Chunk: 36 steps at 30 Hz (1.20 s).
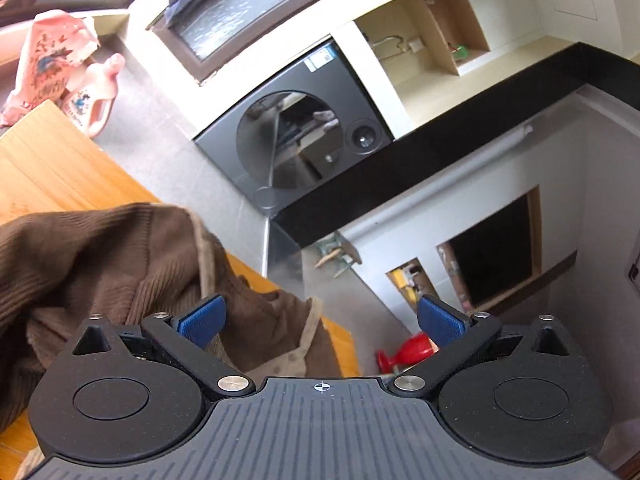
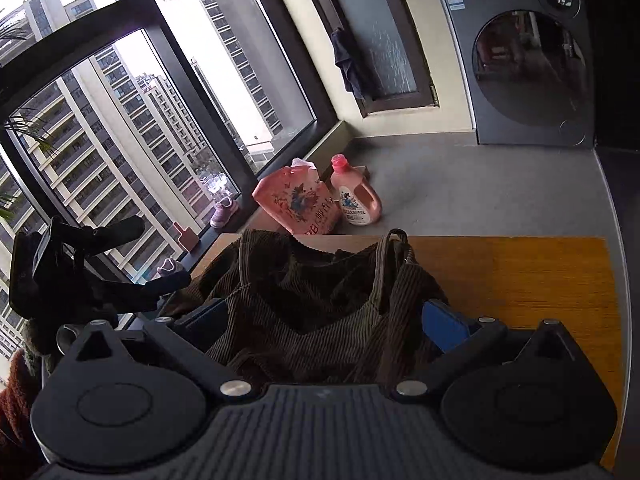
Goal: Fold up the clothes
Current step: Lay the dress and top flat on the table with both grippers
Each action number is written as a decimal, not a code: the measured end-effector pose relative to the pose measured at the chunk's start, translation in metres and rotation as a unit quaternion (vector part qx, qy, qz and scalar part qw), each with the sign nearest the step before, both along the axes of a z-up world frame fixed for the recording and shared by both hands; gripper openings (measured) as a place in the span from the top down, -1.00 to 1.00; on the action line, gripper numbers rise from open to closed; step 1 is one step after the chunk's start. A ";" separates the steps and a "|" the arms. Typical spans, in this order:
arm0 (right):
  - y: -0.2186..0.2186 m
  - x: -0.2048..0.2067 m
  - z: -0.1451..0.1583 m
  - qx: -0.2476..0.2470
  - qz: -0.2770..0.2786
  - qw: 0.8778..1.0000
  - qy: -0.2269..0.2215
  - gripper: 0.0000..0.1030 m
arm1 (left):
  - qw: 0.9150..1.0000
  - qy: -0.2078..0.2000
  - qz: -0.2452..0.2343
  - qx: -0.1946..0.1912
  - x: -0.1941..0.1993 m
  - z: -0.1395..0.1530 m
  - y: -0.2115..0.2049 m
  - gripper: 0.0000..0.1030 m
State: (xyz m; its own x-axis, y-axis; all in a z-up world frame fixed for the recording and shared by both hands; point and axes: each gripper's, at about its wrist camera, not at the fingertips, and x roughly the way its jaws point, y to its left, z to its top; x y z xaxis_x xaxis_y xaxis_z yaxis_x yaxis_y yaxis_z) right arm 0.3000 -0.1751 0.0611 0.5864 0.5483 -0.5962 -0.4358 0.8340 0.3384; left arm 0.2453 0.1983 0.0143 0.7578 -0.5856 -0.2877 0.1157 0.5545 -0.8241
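Seen from the left wrist, the left gripper (image 1: 320, 322) gapes wide and empty above a crumpled brown cardigan (image 1: 120, 264) on a wooden table (image 1: 52, 168); its pale buttoned edge offers a soft, light hold. From the right wrist, the right gripper (image 2: 326, 320) spreads wide around bunched cloth, long axis indiscernible.

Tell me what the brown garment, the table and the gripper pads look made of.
Garment: a ribbed knit, likely wool or acrylic, matte, with a paler beige trim; the ribs read as fine cords in the right view. Table: wood or bamboo veneer, judging by straight grain and slight sheen. Pads: blue, finely textured, probably rubber or plastic.
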 end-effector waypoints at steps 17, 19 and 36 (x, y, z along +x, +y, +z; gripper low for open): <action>-0.021 -0.206 -0.063 -0.111 0.040 0.992 -0.041 -1.00 | 0.968 0.008 -0.165 0.189 -0.144 -0.030 -0.092 -1.00; -0.015 -0.224 -0.070 -0.156 0.051 0.985 -0.056 -1.00 | 0.966 0.018 -0.167 0.196 -0.150 -0.036 -0.095 -1.00; -0.010 -0.274 -0.096 -0.349 0.008 0.919 -0.186 0.73 | 0.904 -0.034 -0.182 0.385 -0.236 -0.019 -0.100 -1.00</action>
State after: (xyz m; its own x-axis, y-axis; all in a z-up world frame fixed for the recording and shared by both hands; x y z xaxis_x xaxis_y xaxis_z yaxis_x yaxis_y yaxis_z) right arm 0.0263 -0.1856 -0.0350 0.8161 0.1189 -0.5655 -0.4265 0.7843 -0.4506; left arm 0.0097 0.0984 -0.0050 0.5867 -0.4455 -0.6762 0.4417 0.8760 -0.1938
